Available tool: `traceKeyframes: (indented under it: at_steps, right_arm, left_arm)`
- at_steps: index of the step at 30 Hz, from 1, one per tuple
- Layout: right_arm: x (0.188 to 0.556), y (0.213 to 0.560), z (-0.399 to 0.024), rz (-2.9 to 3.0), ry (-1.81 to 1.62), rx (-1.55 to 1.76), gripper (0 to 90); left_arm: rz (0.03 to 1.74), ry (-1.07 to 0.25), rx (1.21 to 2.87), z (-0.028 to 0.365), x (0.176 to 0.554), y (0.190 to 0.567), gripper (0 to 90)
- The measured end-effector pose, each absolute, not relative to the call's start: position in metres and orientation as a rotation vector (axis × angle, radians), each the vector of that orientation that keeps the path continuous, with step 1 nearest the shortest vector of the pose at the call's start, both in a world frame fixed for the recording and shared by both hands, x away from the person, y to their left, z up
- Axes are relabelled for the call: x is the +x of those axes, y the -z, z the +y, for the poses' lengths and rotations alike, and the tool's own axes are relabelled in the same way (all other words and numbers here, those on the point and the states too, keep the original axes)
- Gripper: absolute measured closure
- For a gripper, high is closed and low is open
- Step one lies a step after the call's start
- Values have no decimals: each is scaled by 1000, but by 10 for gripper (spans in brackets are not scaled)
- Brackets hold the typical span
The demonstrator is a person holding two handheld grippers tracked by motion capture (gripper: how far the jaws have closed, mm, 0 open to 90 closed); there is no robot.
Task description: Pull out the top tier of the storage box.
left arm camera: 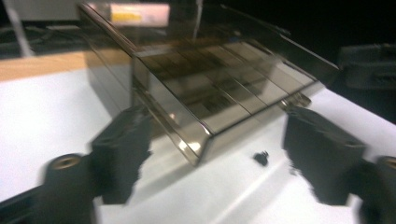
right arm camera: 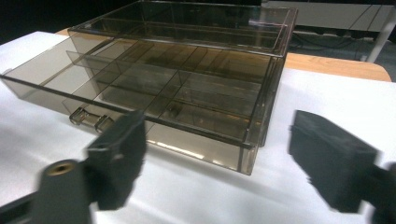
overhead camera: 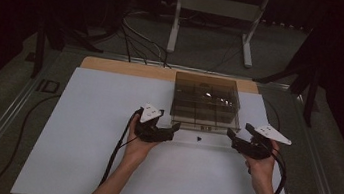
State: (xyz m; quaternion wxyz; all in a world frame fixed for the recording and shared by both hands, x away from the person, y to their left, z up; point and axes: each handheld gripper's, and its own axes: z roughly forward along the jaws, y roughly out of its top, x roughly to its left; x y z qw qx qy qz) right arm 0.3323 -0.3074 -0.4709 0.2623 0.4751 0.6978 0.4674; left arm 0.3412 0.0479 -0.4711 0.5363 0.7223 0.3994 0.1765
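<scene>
**Inspector:** Smoke-tinted clear plastic, one shallow organiser box with inner dividers, stands on the white table sheet at the middle of the table's far edge, its back over the bare wooden strip there. Its drawer is pulled partly out toward the near edge, with a small latch tab at the front.

**Clerk:** And the tools?

**Inspector:** The left black two-jaw gripper sits just off the box's near left corner. In the left gripper view its jaws stand wide apart, the box corner in the gap between them; I see no pad pressing on it. The right black two-jaw gripper sits just off the near right corner. In the right gripper view its jaws are likewise spread, with the corner of the drawer ahead of them and nothing clamped.

**Clerk:** Contact with the box?

**Inspector:** From above the tips look very near the front corners; I cannot tell whether they touch.

**Clerk:** Anything else on the sheet?

**Inspector:** One small black piece lies on the white sheet just in front of the drawer, between the two grippers. Its form is too small to make out. Cables trail from both grippers toward the near edge.
</scene>
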Motion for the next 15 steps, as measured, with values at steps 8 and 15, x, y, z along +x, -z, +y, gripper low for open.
traceKeyframes:
  at_steps: [8, 15]
  right_arm:
    - [332, 470, -309, 1876, -1300, 1293, 77]
    - [331, 469, -308, 1865, -1324, 1300, 46]
  left_arm:
    - [960, -412, 1679, 62, 344, 466, 2]
    - [951, -455, 1643, 77, 340, 458, 2]
